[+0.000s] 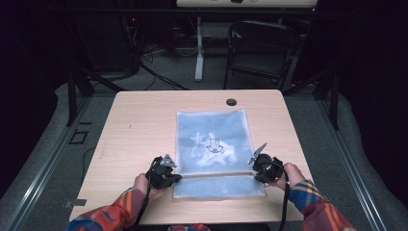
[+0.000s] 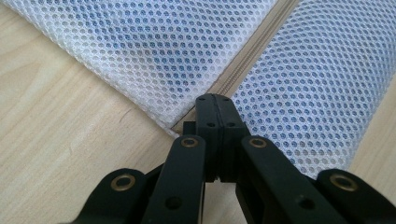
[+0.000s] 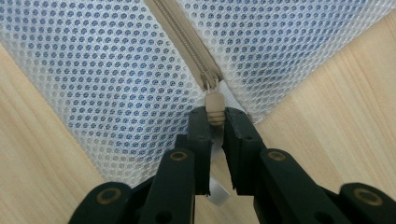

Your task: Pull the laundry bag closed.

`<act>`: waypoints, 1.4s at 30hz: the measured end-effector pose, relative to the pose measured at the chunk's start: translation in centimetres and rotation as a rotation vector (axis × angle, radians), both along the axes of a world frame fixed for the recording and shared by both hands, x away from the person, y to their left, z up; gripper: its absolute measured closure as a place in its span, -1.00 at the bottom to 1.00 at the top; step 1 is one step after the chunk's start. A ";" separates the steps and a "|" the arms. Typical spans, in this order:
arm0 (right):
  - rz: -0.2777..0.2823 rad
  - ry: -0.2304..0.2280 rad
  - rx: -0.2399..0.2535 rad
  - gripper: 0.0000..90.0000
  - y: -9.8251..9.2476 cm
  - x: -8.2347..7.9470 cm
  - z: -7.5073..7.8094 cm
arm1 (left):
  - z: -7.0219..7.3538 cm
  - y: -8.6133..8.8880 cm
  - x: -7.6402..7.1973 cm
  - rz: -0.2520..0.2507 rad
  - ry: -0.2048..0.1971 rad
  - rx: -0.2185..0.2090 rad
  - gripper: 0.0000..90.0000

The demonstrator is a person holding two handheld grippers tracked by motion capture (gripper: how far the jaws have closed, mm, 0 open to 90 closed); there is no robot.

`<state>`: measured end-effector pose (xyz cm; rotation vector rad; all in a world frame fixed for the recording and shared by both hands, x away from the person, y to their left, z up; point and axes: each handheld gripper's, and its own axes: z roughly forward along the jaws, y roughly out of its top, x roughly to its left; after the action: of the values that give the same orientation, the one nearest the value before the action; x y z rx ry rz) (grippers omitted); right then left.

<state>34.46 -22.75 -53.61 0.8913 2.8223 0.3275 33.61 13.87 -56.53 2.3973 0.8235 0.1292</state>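
A white mesh bag (image 1: 211, 139) with a blue printed cloth inside lies flat on the wooden table (image 1: 139, 120). A beige zipper (image 1: 216, 174) runs across it near the front edge. My left gripper (image 1: 177, 177) is at the zipper's left end. Its jaws are pressed together (image 2: 214, 100) on the bag's edge where the zipper tape (image 2: 252, 51) ends. My right gripper (image 1: 255, 169) is at the zipper's right end, shut on the beige zipper pull (image 3: 215, 109), with the slider (image 3: 209, 81) just ahead of it. The mesh (image 3: 107, 70) spreads on both sides of the zipper.
A dark cable hole (image 1: 231, 102) sits in the table near its far edge. Beyond the table stand a black chair (image 1: 260, 48) and a white desk leg (image 1: 198, 48). Bare wood lies left of the bag. The person's plaid sleeves (image 1: 115, 214) come in at the bottom.
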 end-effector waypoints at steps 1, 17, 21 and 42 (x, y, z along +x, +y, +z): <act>0.000 0.004 0.005 0.79 0.1 0.0 -0.1 | 0.0 0.0 0.0 -0.001 0.001 0.000 1.00; -0.099 -0.066 0.161 -0.63 -1.1 -1.1 2.0 | 2.1 1.7 0.2 0.070 0.045 -0.048 -0.17; -0.146 -0.080 0.196 -0.68 -2.0 -1.5 2.3 | 2.8 2.7 0.2 0.090 0.040 -0.066 -0.41; -0.363 -0.108 0.188 -0.87 -7.1 -5.3 1.5 | 4.5 8.6 -3.1 0.228 0.013 -0.023 -0.66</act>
<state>29.12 -29.81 -52.14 1.3524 2.4951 0.5738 30.49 22.51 -52.06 2.2785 1.0973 0.1936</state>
